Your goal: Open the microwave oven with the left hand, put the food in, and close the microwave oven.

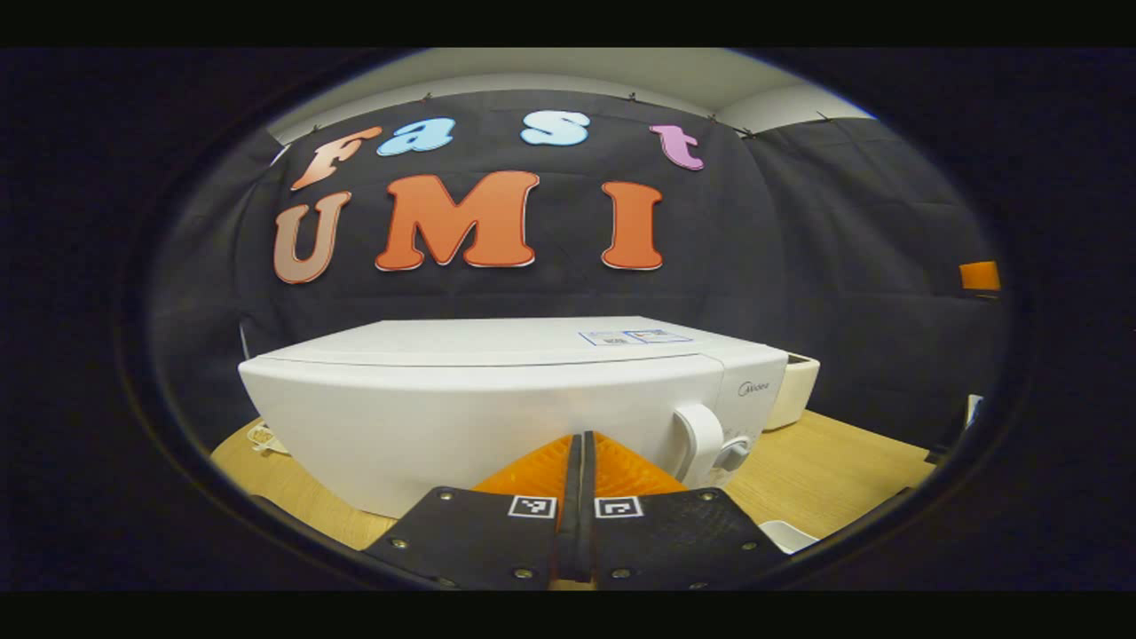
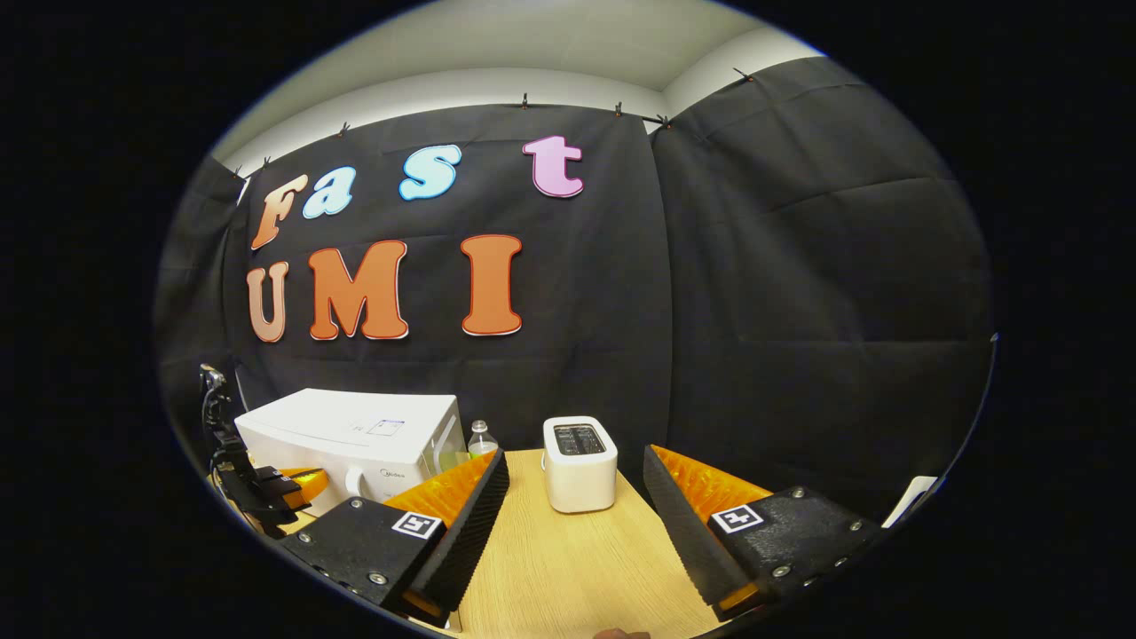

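The white microwave (image 1: 497, 399) stands close in front of me on the wooden table, with its door shut. Its white handle (image 1: 701, 439) and a round knob (image 1: 733, 454) sit at the right of its front. My left gripper (image 1: 581, 448) is shut with nothing between its fingers, pointing at the door just left of the handle. The right gripper view has the microwave (image 2: 355, 435) at the far left, with the left gripper (image 2: 297, 484) in front of it. My right gripper (image 2: 575, 454) is open and holds nothing above the table.
A white toaster (image 2: 579, 461) stands at the back of the table (image 2: 568, 568), right of the microwave, and a clear bottle (image 2: 480, 437) stands between them. A white rim (image 1: 785, 535) shows low on the right, and a small object (image 1: 262, 437) lies left of the microwave.
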Demonstrator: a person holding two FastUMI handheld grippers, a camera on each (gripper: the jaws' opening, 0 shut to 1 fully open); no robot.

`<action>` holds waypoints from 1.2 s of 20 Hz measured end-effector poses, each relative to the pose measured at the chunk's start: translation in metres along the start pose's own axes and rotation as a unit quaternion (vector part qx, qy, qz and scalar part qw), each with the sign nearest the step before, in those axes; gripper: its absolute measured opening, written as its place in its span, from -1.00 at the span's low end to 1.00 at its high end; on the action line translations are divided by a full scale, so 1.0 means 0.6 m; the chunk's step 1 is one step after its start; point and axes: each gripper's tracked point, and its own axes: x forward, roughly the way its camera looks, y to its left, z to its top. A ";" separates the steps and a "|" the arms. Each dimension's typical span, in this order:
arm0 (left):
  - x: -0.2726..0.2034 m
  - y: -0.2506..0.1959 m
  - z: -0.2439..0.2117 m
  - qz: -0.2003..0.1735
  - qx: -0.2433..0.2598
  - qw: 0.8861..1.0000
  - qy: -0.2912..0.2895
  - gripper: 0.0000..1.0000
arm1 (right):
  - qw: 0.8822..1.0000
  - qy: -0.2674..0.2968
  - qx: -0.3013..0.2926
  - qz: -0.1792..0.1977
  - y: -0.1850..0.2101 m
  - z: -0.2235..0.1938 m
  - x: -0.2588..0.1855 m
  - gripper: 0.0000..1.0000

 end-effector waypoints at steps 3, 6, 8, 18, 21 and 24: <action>-0.039 0.019 0.040 -0.012 -0.001 1.000 0.000 -1.00 | 1.000 -0.004 0.006 0.007 0.016 0.007 -0.006 0.90; -0.089 0.052 0.096 -0.018 -0.021 1.000 -0.010 -0.98 | 1.000 -0.006 0.008 0.016 0.038 0.010 -0.009 0.89; -0.119 0.084 0.137 -0.013 -0.028 0.999 -0.023 -0.99 | 1.000 -0.010 0.006 0.025 0.057 0.015 -0.013 0.89; -0.285 0.235 0.253 0.054 -0.030 0.995 -0.073 0.26 | 0.997 -0.007 0.000 0.072 0.149 0.013 -0.026 0.90; -0.316 0.252 0.260 0.064 -0.042 0.994 -0.077 0.48 | 0.997 -0.009 -0.005 0.080 0.166 0.015 -0.033 0.90; -0.339 0.289 0.261 0.105 -0.031 0.991 -0.078 0.82 | 0.996 -0.011 -0.005 0.085 0.174 0.016 -0.038 0.89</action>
